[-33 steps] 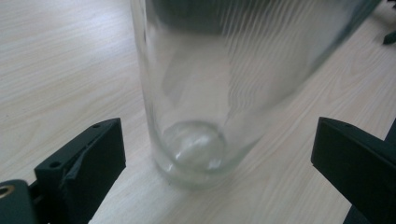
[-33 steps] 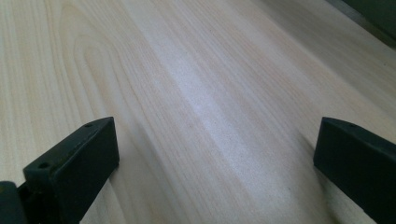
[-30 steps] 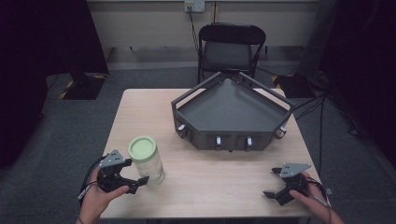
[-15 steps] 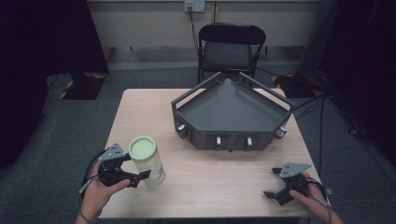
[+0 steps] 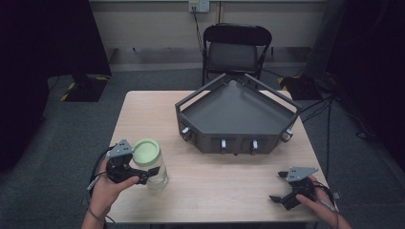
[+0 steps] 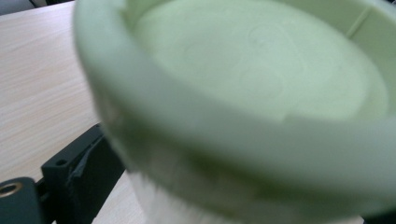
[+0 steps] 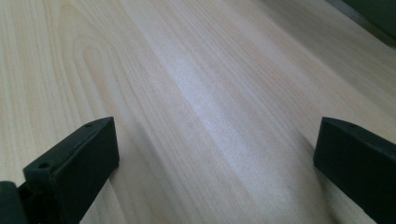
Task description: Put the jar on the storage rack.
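Black jaws of the left gripper (image 5: 143,177) are sitting around the jar (image 5: 152,164), one on each side of its clear body; whether they are pressing the glass, I cannot tell. No writing is showing on it. Its pale green lid (image 6: 261,79) is looming blurred in the left gripper view, rim raised, top recessed. It is standing upright on the wooden table (image 5: 215,191), near the front-left corner, well apart from the dark grey tray (image 5: 234,114). Far right of the jar, the right gripper (image 5: 281,194) is resting low, jaws spread wide over bare wood, hand (image 5: 317,205) curling behind it.
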`<state>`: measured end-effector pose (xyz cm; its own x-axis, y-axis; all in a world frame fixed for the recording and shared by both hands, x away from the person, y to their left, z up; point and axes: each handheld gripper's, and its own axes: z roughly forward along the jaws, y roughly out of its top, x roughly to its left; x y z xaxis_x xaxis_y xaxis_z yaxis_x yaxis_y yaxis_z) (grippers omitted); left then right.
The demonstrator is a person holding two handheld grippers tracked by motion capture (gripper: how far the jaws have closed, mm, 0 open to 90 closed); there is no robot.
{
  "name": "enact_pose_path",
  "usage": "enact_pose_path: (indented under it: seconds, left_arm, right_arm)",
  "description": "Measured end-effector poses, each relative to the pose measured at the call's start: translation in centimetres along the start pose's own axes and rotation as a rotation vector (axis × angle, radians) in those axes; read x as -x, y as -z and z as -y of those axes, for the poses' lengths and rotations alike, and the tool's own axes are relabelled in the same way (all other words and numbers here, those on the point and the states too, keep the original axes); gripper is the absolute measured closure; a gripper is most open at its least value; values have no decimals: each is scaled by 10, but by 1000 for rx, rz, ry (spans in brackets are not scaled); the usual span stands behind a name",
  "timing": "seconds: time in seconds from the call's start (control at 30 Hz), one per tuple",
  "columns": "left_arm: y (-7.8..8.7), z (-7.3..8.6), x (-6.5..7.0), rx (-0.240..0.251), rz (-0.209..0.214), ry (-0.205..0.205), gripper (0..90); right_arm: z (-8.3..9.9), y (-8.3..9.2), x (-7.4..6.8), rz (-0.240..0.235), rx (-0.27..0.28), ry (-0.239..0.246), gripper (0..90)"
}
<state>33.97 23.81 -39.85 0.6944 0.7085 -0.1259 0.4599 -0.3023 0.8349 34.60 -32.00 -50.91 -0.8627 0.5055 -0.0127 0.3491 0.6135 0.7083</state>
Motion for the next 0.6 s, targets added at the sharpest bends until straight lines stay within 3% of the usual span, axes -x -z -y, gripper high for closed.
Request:
enact_pose_path:
  seconds: [0.33,0.57,0.6]
  left_arm:
    - [-4,-2,0,10,0,-32,72]
    - [-3,-3,1,37,-28,-54,91]
    - [-2,-3,0,41,-34,-41,97]
  right_arm:
    - [0,0,0,1,0,-2,0]
    - [0,0,0,1,0,-2,0]
    - [0,0,0,1,0,-2,0]
